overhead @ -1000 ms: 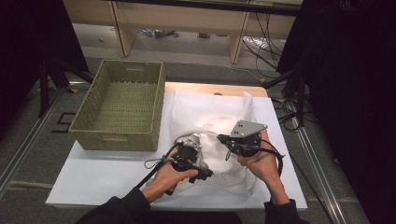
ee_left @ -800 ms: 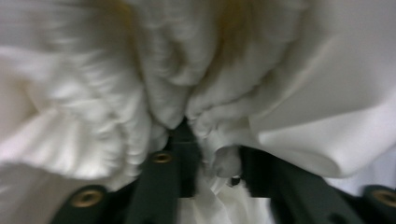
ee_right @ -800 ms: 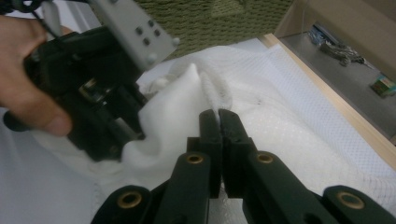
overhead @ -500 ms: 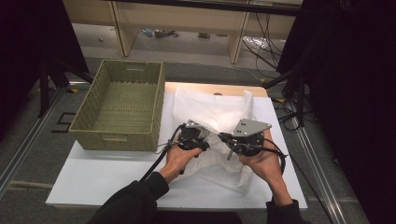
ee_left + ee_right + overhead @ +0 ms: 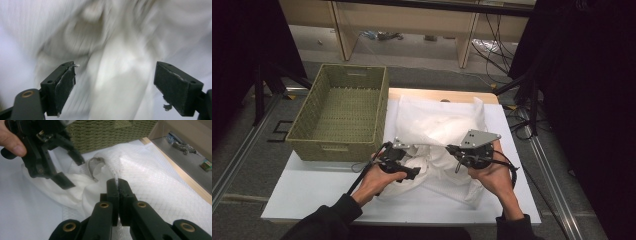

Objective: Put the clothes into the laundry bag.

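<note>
Left gripper [image 5: 404,167] has just reopened over the crumpled white mesh garment [image 5: 439,125], mid-frame; right gripper [image 5: 117,188] pinches a fold, so regrasping likely follows.

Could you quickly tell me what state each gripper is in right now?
Left gripper: jaws open, just reopened, over the white garment.
Right gripper: jaws shut on the white garment.

Matt white quilted cloth [image 5: 439,127]; rough green woven basket [image 5: 343,107].

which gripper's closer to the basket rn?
Left. The left gripper hovers open over the white cloth just off the basket's near right corner; the right gripper, pinching the cloth, sits farther right.
</note>
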`<state>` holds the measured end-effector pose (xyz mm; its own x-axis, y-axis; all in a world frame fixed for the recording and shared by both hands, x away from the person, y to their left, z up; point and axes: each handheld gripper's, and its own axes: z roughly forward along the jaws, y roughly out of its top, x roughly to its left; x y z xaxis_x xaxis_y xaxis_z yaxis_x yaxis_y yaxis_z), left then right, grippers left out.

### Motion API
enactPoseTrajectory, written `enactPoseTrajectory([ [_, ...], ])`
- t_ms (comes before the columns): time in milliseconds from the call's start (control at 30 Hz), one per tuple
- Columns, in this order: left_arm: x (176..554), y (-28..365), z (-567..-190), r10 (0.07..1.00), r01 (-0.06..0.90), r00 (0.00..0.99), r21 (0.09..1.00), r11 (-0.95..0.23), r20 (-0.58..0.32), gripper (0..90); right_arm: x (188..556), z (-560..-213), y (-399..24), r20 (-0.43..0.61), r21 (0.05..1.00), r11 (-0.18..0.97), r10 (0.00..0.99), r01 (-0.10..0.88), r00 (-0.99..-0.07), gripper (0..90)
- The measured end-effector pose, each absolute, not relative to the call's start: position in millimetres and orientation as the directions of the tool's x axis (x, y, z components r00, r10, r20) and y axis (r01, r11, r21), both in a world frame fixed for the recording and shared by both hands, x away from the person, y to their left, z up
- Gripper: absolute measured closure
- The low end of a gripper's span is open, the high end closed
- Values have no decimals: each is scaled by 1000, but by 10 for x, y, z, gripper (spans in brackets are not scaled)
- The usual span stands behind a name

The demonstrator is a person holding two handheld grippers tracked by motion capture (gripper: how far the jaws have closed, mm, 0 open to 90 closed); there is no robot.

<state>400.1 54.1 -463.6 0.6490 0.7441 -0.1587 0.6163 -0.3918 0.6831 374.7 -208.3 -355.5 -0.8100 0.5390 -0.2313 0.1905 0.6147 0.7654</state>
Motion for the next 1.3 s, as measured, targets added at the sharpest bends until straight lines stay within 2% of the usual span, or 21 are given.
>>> enactPoseTrajectory([
  [100, 3991, 569, -4764, 726, 644, 661, 638, -422, -187, 195, 3756, -3570, -2073, -240, 760, 623, 530, 182, -813, 899],
  [133, 3996, 551, -4790, 717, 626, 676, 645, -437, -170, 269, 3758, -3575, -2070, -239, 761, 623, 529, 182, -814, 899],
  [200, 4025, 513, -4805, 683, 587, 716, 655, -476, -144, 549, 3765, -3586, -2062, -238, 759, 624, 529, 183, -815, 899],
  [267, 4038, 440, -4796, 664, 601, 720, 658, -453, -200, 748, 3760, -3592, -2059, -232, 759, 624, 528, 188, -817, 899],
  [300, 4036, 410, -4767, 643, 597, 734, 660, -457, -218, 819, 3750, -3590, -2062, -221, 760, 618, 540, 204, -812, 899],
  [367, 4035, 339, -4656, 626, 571, 750, 688, -448, -216, 856, 3767, -3586, -2074, -237, 761, 622, 530, 184, -814, 899],
  [433, 4077, 272, -4565, 627, 588, 731, 715, -377, -270, 864, 3764, -3584, -2080, -233, 762, 621, 531, 187, -815, 899],
  [500, 4186, 196, -4486, 638, 581, 722, 735, -349, -268, 864, 3765, -3579, -2078, -236, 762, 621, 529, 182, -815, 899],
  [667, 4465, 94, -4393, 693, 651, 629, 726, -222, -353, 862, 3746, -3551, -2091, -240, 763, 621, 531, 181, -813, 899],
  [767, 4589, 36, -4481, 710, 678, 584, 718, -158, -395, 855, 3745, -3541, -2100, -243, 764, 621, 530, 177, -813, 900],
  [867, 4632, -2, -4636, 729, 662, 586, 728, -178, -354, 829, 3752, -3575, -2100, -230, 760, 620, 539, 196, -810, 899],
  [933, 4595, 36, -4642, 715, 662, 599, 726, -187, -362, 758, 3758, -3609, -2107, -232, 756, 625, 533, 194, -814, 899],
  [1033, 4432, 176, -4524, 698, 651, 626, 726, -222, -347, 517, 3768, -3631, -2117, -227, 755, 624, 535, 200, -814, 899],
  [1133, 4242, 377, -4409, 707, 620, 652, 730, -289, -274, 330, 3773, -3616, -2127, -222, 760, 617, 541, 203, -811, 899],
  [1233, 4004, 570, -4402, 718, 583, 678, 707, -399, -154, 245, 3763, -3605, -2124, -223, 760, 617, 545, 207, -808, 899],
  [1300, 3891, 653, -4442, 699, 578, 704, 674, -460, -128, 227, 3760, -3600, -2118, -221, 758, 618, 543, 207, -810, 899],
])
